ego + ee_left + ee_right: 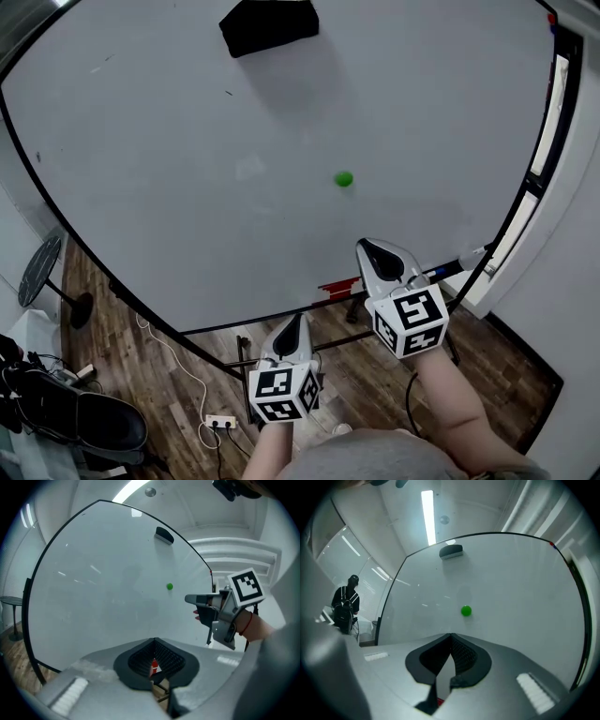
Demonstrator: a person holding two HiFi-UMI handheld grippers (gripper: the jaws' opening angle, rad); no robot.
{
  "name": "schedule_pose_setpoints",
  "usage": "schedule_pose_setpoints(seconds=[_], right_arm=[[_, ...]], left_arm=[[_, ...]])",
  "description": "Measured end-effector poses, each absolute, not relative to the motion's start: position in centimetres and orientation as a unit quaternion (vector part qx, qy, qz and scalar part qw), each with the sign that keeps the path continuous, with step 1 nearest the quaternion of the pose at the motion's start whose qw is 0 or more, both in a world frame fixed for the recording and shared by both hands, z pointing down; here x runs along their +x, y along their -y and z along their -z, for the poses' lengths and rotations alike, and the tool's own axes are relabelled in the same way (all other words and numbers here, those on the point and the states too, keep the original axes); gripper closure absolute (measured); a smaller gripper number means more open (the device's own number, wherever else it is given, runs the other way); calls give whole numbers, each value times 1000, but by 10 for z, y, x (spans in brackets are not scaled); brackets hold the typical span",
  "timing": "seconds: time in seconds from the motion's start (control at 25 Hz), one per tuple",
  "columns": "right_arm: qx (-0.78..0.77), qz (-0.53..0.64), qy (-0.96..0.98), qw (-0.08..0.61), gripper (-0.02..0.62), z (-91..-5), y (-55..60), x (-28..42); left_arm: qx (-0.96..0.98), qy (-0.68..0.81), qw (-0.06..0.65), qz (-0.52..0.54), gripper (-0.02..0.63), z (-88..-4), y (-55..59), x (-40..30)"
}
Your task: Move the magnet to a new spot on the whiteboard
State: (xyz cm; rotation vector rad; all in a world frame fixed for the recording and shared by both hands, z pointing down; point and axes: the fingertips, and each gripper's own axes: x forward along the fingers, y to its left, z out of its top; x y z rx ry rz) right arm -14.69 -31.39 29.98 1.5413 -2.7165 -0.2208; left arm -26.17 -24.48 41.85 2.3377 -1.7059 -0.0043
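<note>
1. Magnet [344, 178]: small, round and green. It sits on the bare face of the whiteboard [169, 159], a little right of the board's middle. Nothing touches it.
2. A black eraser [269, 23] clings near the top edge of the whiteboard, well apart from the magnet and up to its left.
3. Right gripper [380, 258]: jaws pressed together with nothing between them. It is held in front of the board's lower edge and points at the board. The magnet shows just above the tip in the right gripper view, with clear board between them.
4. Left gripper [289, 333]: jaws also meet at the tip and are empty. It is lower and to the left of the right gripper, farther from the magnet.
5. Red markers [337, 286] lie along the whiteboard's bottom edge, between the two grippers.
6. Below the board there is a wooden floor [169, 375] with a white power strip [221, 422] and its cord.
7. The right gripper view shows a person [344, 606] in dark clothes standing far off, past the board's left edge.
</note>
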Motion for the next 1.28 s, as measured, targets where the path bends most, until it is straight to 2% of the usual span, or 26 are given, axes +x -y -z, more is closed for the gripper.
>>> schedule_pose_setpoints(seconds=[0.24,0.28,0.4,0.64,1.28], right_arm=[[527,105,844,-2,594,-267,347,-144],[529,107,842,-3,585,-263,351,-145],[531,107,841,-7,501,-253,363,-149],[537,112,836,-9,470,-241,381,-156],[570,127,812,14,466,-239,407,-163]], left_arm=[[803,582,124,-1,601,-420,256,-265],[804,582,125,-2,601,-421,258,-266],[805,580,124,-5,601,-421,262,-267],[805,580,123,-10,601,-422,268,-273],[797,589,133,-12,601,-428,279,-290]])
